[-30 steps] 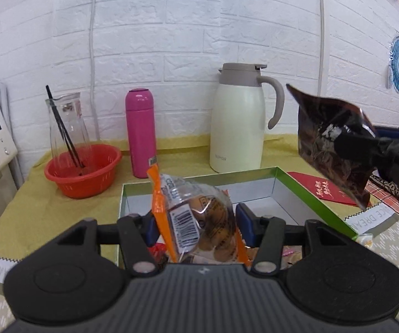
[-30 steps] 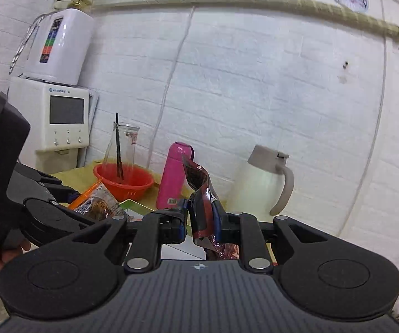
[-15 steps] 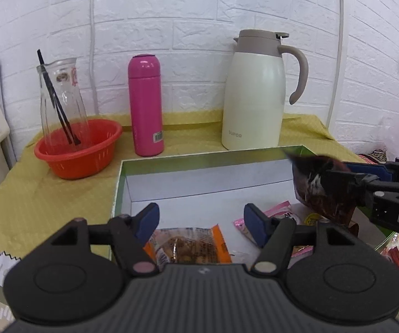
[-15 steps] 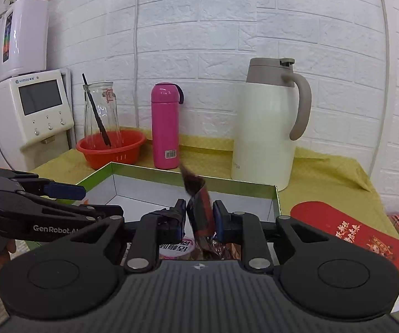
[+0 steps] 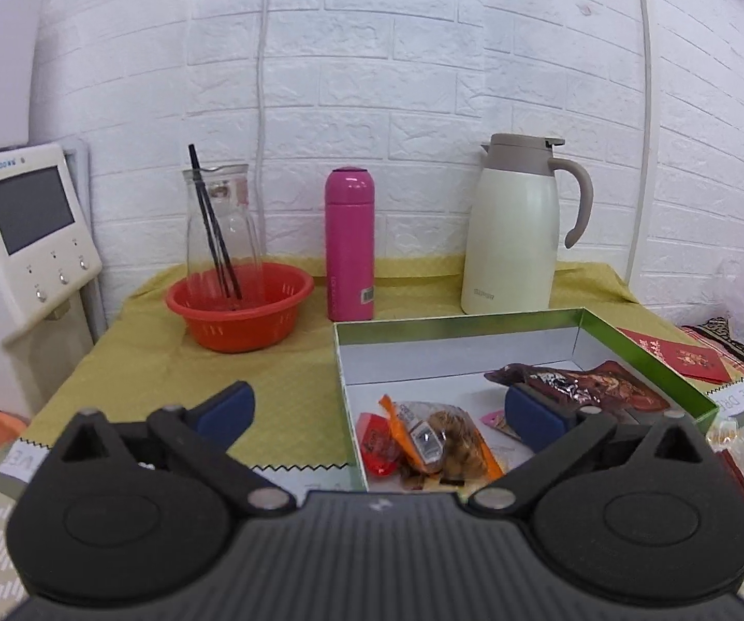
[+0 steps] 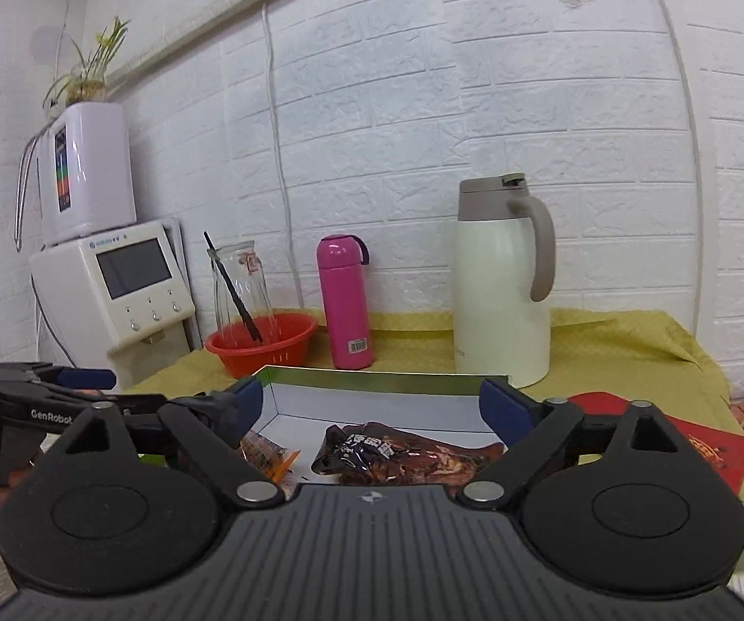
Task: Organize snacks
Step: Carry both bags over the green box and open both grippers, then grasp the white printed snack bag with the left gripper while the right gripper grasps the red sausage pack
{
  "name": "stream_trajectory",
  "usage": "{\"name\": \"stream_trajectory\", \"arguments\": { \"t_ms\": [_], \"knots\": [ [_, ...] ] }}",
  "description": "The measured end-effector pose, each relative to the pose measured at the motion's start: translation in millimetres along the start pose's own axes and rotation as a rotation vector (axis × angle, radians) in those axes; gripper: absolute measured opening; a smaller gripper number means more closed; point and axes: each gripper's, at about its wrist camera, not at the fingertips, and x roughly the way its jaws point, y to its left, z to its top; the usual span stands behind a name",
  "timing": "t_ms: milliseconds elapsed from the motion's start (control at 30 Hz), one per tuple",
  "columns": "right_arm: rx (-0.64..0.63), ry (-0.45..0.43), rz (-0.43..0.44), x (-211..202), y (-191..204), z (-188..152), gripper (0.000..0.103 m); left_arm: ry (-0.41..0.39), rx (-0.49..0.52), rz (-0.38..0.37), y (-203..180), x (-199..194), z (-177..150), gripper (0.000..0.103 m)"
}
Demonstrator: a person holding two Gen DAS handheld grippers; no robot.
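Note:
A green-rimmed box point(image 5: 646, 357) with a white inside holds the snacks. An orange-edged clear packet of nuts point(image 5: 439, 445) lies at its front left beside a small red packet point(image 5: 374, 445). A dark brown foil packet point(image 5: 589, 385) lies at the right; it also shows in the right wrist view point(image 6: 403, 453). My left gripper point(image 5: 377, 409) is open and empty, above the box's front left corner. My right gripper point(image 6: 377, 403) is open and empty, just above the brown packet. The box rim point(image 6: 382, 376) lies ahead of it.
On the yellow cloth behind the box stand a red basket point(image 5: 239, 310) with a glass carafe point(image 5: 221, 227), a pink bottle point(image 5: 349, 243) and a cream thermos jug point(image 5: 514, 243). A water dispenser point(image 5: 14, 238) stands left. A red envelope point(image 5: 682, 359) lies right.
Both grippers opened and dropped their packets into the box: the left let go of the orange nut packet, the right the brown foil packet. Both have pulled back and up.

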Motion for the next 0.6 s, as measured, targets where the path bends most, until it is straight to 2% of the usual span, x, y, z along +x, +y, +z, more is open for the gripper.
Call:
{"name": "stream_trajectory", "arguments": {
  "t_ms": [133,267,433,467,500,600],
  "knots": [
    [0.096,0.006,-0.064,-37.6,-30.9,-11.4,0.103,0.017,0.004,0.013,-9.5,-21.6,-26.1,0.103],
    [0.208,0.098,-0.101,-47.3,-58.7,-33.7,0.103,0.069,-0.012,0.021,-18.3,-25.8,-53.6,0.103],
    [0.317,0.250,-0.207,-24.5,-77.3,-57.9,0.103,0.147,-0.020,0.058,-26.6,-13.4,-68.1,0.103],
    [0.335,0.287,-0.231,-17.6,-81.0,-63.5,0.102,0.156,-0.038,0.065,-26.6,-10.8,-67.8,0.103],
    [0.353,0.321,-0.251,-8.8,-82.9,-67.4,0.094,0.159,-0.052,0.068,-26.7,-8.4,-67.0,0.103],
    [0.419,0.396,-0.274,10.5,-84.2,-77.0,0.093,0.185,-0.087,0.080,-26.3,0.1,-63.7,0.103]
  ]
}}
